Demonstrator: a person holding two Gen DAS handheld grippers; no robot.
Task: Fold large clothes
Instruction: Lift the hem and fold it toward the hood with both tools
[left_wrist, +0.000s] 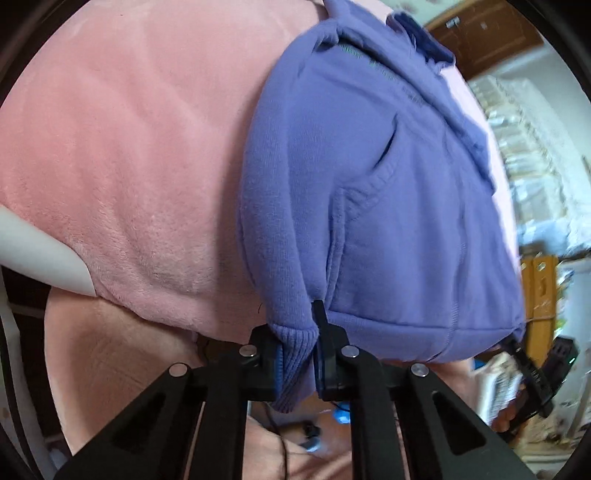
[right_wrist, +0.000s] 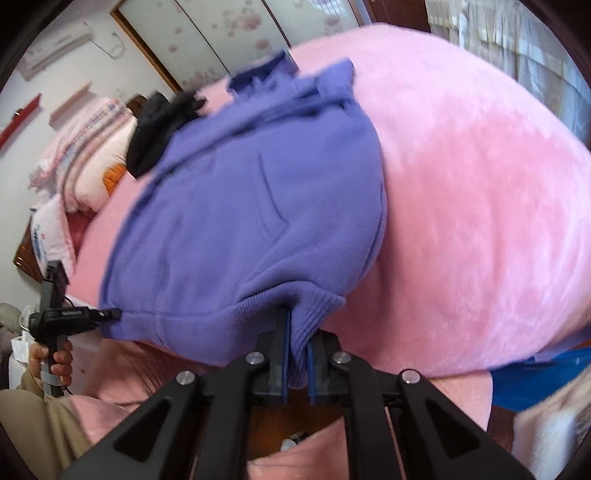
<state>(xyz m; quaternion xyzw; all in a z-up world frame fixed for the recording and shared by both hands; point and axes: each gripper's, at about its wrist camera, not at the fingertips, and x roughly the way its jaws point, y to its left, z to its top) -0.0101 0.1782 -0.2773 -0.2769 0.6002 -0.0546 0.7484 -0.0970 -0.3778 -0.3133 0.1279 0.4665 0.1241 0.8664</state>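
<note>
A purple hooded sweatshirt (left_wrist: 388, 206) lies on a pink plush blanket (left_wrist: 122, 147) over a bed, its ribbed hem at the near edge. My left gripper (left_wrist: 297, 354) is shut on the hem's left corner. My right gripper (right_wrist: 297, 354) is shut on the hem's right corner; the sweatshirt (right_wrist: 251, 206) stretches away from it over the blanket (right_wrist: 480, 192). The right gripper also shows at the far right of the left wrist view (left_wrist: 517, 347), and the left gripper at the left of the right wrist view (right_wrist: 107, 314), each at a hem corner.
A black garment (right_wrist: 159, 129) lies beyond the sweatshirt near striped pillows (right_wrist: 85, 147) at the bed's head. A blue item (right_wrist: 535, 376) sits under the blanket's edge at the right. A curtained window (left_wrist: 535, 147) and a wardrobe (right_wrist: 207, 37) lie beyond the bed.
</note>
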